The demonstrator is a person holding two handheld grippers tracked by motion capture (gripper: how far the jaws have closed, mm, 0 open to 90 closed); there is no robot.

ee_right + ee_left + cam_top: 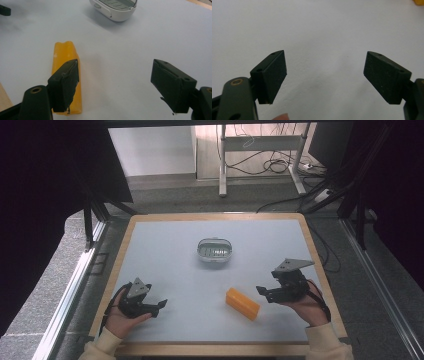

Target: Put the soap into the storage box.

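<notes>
- Jaws of both grippers stand wide apart and hold nothing; the right gripper (262,291) hovers just right of the orange block (242,303), and the left gripper (161,305) hangs well to the block's left, over bare desk (165,250).
- Step in hand, as judged: the approach to the block, before any grasp.
- Next move, as judged: the right gripper's jaws must straddle the block across its narrow width, then close.
- Orange block: lies flat on the desk, nearer the person than the white oval container (215,250); its long axis runs diagonally, the far end pointing up-left, the near end down-right.
</notes>
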